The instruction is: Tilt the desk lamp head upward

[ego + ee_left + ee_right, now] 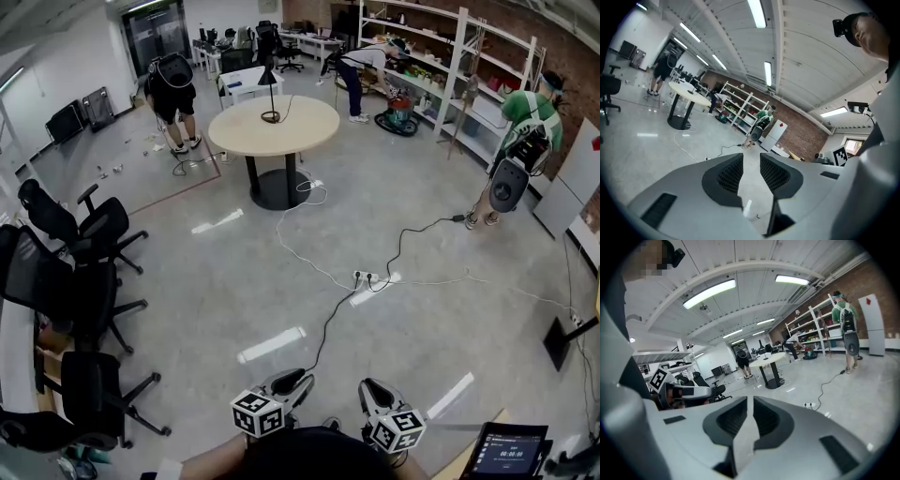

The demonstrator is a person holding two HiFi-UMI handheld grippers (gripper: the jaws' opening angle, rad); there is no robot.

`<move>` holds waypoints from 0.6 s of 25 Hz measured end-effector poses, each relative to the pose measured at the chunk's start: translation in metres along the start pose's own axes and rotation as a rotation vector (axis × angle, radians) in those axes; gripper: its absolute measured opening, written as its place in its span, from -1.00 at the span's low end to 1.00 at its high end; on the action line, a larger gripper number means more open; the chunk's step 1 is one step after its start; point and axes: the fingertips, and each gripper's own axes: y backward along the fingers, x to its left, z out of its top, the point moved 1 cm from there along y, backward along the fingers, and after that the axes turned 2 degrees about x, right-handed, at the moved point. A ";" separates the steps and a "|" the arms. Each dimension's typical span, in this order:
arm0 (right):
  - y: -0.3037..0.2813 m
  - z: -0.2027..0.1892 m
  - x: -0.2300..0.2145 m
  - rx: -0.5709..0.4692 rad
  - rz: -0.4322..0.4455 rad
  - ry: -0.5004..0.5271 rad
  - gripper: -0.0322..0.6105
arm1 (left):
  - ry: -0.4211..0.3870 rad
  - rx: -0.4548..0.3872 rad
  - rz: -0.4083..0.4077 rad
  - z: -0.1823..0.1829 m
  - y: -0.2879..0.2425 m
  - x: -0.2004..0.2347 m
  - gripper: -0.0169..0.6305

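Fingers (pixel 731 174) of the left gripper (pixel 751 158) stand a little apart with only floor showing in the gap. The right gripper (pixel 750 401) has a narrower slit between its jaws, also with nothing in it. Both grippers are held low at the near edge of the head view, well apart from the round table (pixel 305 127).

Along the left of the room a row of black office chairs (pixel 70 281) stands on the grey polished floor (pixel 422 197). Further back a person in black (pixel 172 89) stands near the table. The desk lamp (pixel 267 77) stands upright on the far side of the pale tabletop, its dark head above a thin stem and a round base. A white cable (pixel 295 248) trails from the table's foot across the floor to a power strip (pixel 366 277). Behind, a second person (pixel 361 64) bends at the white shelves (pixel 450 56). What lies on the shelves is too small to tell. At the right stands a person in green (pixel 527 127). A dark tablet (pixel 511 452) sits at the near right corner.
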 end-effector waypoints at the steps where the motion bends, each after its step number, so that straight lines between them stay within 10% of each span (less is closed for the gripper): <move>1: 0.001 0.001 -0.002 -0.009 -0.001 -0.006 -0.77 | -0.001 0.002 0.005 0.000 -0.001 -0.001 -0.59; 15: 0.016 -0.002 -0.036 -0.022 0.017 -0.032 -0.77 | -0.024 0.027 0.035 -0.014 -0.026 -0.027 -0.59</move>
